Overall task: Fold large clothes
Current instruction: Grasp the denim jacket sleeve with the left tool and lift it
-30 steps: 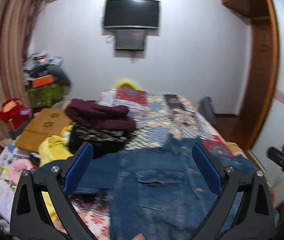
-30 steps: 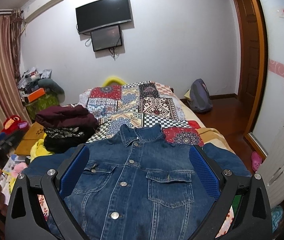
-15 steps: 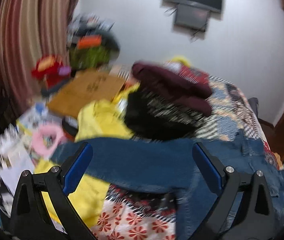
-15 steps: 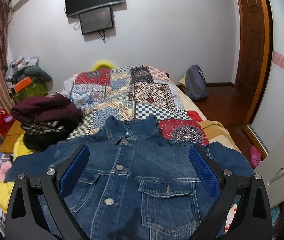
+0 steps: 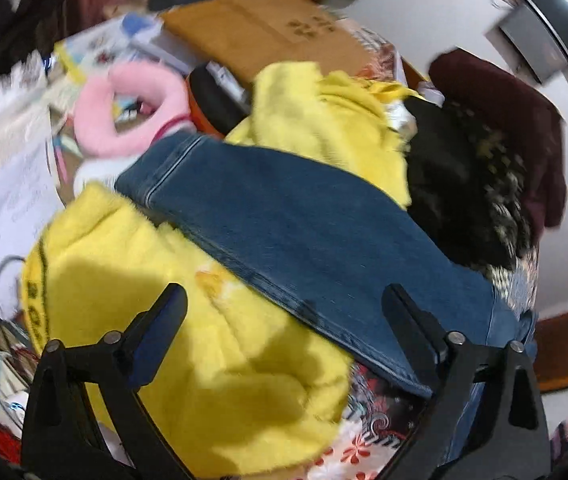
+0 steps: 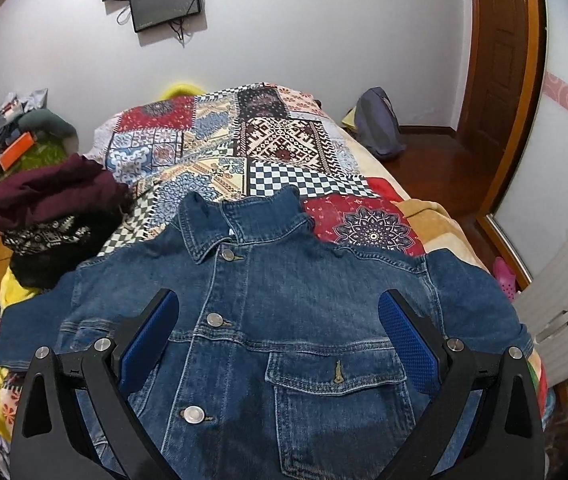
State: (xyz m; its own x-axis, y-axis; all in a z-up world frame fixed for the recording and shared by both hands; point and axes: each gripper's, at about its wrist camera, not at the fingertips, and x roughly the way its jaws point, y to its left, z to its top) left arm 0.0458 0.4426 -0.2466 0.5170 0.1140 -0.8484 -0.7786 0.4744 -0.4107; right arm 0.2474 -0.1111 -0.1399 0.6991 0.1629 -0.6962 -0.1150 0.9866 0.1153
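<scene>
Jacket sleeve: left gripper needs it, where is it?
In the left wrist view, the jacket sleeve runs diagonally across centre, over the yellow fleece, cuff beside the pink ring.

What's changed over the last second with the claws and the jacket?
The left claw swung left and dipped toward the jacket's sleeve. The right claw eased lower over the jacket. Nothing was taken hold of: both stay open, and the jacket lies spread flat as before.

Bed (image 6: 436, 216) under patchwork cover (image 6: 284, 148); denim jacket (image 6: 296, 312) spread flat, clothes pile (image 6: 52, 208) alongside.
</scene>
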